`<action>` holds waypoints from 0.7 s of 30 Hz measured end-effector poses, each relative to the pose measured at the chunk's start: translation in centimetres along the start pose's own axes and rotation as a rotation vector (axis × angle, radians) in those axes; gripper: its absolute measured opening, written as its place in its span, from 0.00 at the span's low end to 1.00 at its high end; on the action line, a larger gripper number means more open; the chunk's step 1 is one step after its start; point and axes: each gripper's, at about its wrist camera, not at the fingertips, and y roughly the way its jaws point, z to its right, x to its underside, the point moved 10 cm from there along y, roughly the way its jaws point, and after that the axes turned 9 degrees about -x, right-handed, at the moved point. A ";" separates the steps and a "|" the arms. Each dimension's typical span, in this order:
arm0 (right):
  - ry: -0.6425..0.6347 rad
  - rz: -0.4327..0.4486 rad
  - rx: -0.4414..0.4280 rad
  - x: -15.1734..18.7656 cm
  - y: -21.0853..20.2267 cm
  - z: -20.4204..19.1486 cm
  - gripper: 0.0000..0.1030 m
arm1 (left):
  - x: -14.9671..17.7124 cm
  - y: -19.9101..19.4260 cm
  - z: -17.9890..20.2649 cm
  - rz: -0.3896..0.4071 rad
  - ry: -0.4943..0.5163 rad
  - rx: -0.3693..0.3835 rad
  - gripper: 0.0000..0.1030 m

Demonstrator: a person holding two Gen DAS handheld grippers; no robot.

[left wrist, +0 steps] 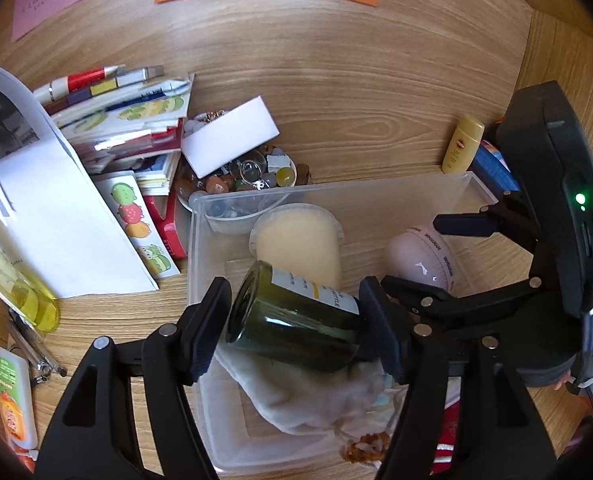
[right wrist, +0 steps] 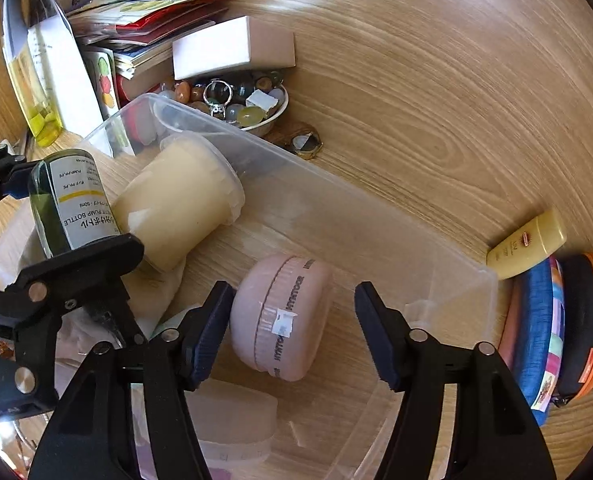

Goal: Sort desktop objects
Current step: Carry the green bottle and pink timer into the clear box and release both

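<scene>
Your left tongs have the dark green pump bottle lying on its side between them, over the clear plastic bin; whether the pads still press on it you cannot tell. Just past the bottle lies a cream lidded tub, and beneath it a white cloth pouch. Your right tongs stand apart, the pink round timer on the bin floor against the left pad and clear of the other. Beyond the bin, on the tabletop, sit a bowl of beads and a yellow tube.
</scene>
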 end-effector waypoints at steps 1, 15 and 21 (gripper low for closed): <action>0.001 0.004 0.000 0.0 -0.1 0.0 0.66 | 0.0 -0.3 0.0 0.005 0.000 -0.001 0.69; 0.012 0.112 0.021 -1.0 -5.4 0.1 0.75 | -0.8 -4.9 -1.5 0.079 -0.021 -0.076 0.89; 0.025 0.147 0.019 0.5 -7.6 0.5 0.76 | -1.0 -7.4 -1.3 0.115 -0.015 -0.107 0.93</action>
